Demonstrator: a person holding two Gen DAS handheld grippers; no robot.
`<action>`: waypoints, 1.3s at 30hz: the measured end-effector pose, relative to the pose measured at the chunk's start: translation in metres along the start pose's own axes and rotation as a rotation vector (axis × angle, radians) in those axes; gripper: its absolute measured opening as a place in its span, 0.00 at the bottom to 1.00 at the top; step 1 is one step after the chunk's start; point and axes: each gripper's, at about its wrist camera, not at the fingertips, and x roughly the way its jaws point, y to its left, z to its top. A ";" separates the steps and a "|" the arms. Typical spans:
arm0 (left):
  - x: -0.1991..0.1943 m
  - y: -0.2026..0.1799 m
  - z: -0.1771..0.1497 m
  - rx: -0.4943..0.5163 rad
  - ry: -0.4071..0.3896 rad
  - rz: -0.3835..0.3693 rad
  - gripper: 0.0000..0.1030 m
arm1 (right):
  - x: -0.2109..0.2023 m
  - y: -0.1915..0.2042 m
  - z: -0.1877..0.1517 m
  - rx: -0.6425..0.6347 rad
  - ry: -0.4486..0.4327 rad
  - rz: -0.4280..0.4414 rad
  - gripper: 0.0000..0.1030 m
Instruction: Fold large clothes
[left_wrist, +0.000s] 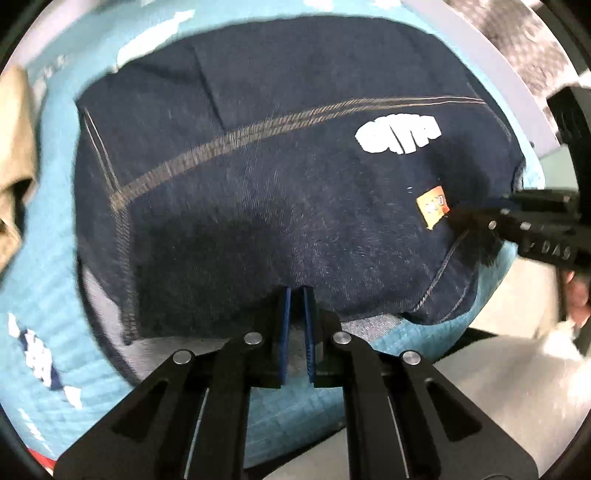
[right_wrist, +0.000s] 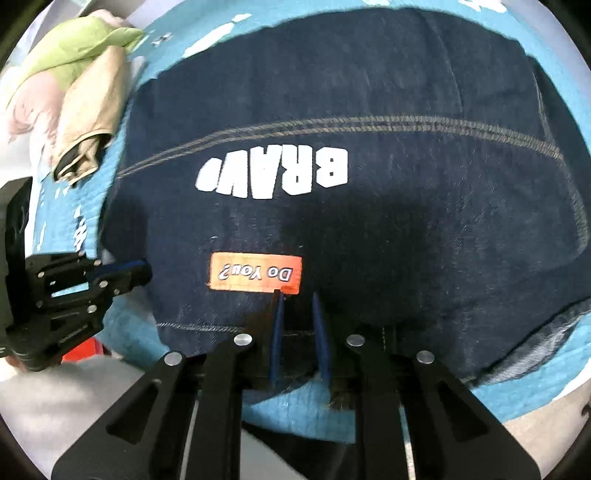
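Both my black tongs pinch the near edge of the big dark blue denim garment (right_wrist: 369, 229): left tongs (left_wrist: 297, 295), right tongs (right_wrist: 297, 299). It lies folded on the light blue quilted bed (left_wrist: 44, 280), maybe needing one more fold

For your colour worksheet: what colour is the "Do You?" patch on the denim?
Orange "Do You?" patch, clearest in the right wrist view.

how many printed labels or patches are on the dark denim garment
2: white block lettering printed below the double seam, and an orange rectangular patch nearer the near hem of the dark blue denim garment. Others may be folded underneath.
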 end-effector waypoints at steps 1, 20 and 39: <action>-0.006 0.001 0.001 -0.001 -0.014 0.003 0.08 | -0.008 -0.004 0.001 0.014 -0.005 0.006 0.19; -0.005 0.111 -0.026 -0.358 -0.078 0.010 0.07 | -0.029 -0.115 0.001 0.153 -0.242 -0.434 0.42; -0.048 0.039 0.080 -0.183 -0.404 0.138 0.09 | -0.050 0.008 0.103 -0.115 -0.668 -0.091 0.02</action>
